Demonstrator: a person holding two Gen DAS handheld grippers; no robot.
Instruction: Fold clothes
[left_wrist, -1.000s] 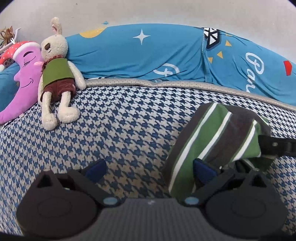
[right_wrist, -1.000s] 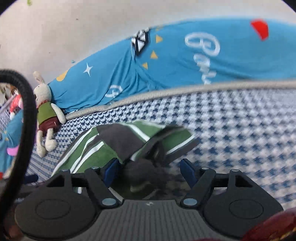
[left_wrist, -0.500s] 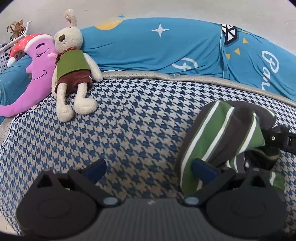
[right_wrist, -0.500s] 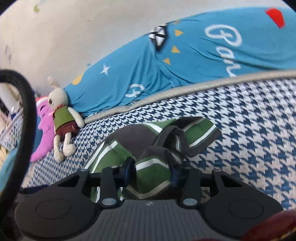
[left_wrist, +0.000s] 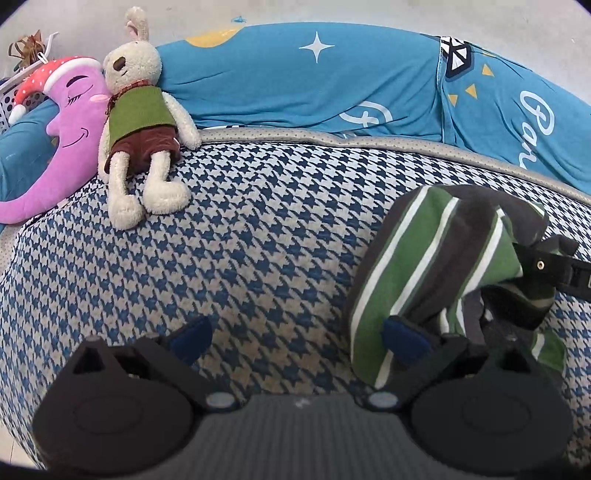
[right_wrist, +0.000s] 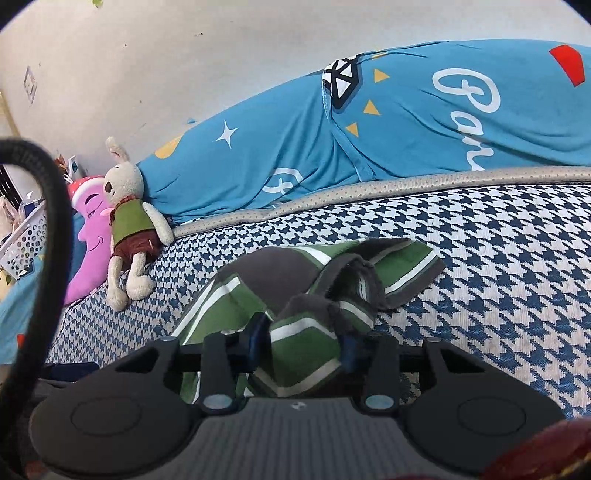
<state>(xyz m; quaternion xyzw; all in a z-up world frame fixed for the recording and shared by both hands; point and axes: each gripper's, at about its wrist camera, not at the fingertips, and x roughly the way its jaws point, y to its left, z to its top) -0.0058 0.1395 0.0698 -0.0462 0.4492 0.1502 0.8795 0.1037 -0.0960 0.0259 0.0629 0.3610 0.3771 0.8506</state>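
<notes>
A green, grey and white striped garment (left_wrist: 436, 266) lies bunched on the houndstooth bed cover (left_wrist: 258, 240), at the right in the left wrist view. My left gripper (left_wrist: 295, 338) is open just left of it, with its right blue pad touching the garment's near edge. My right gripper (right_wrist: 303, 339) is shut on a raised fold of the striped garment (right_wrist: 295, 280); the rest trails away on the cover. That gripper's black fingers (left_wrist: 543, 264) show at the right edge of the left wrist view.
A plush rabbit (left_wrist: 142, 122) and a pink moon cushion (left_wrist: 62, 136) lie at the far left. A blue printed duvet (left_wrist: 332, 81) runs along the wall behind. A white perforated basket (right_wrist: 24, 240) stands at the left. A black cable (right_wrist: 55, 229) hangs near the right gripper.
My right gripper went from open around the garment to shut on a fold, and has lifted it. The left gripper stayed open and drew back slightly.
</notes>
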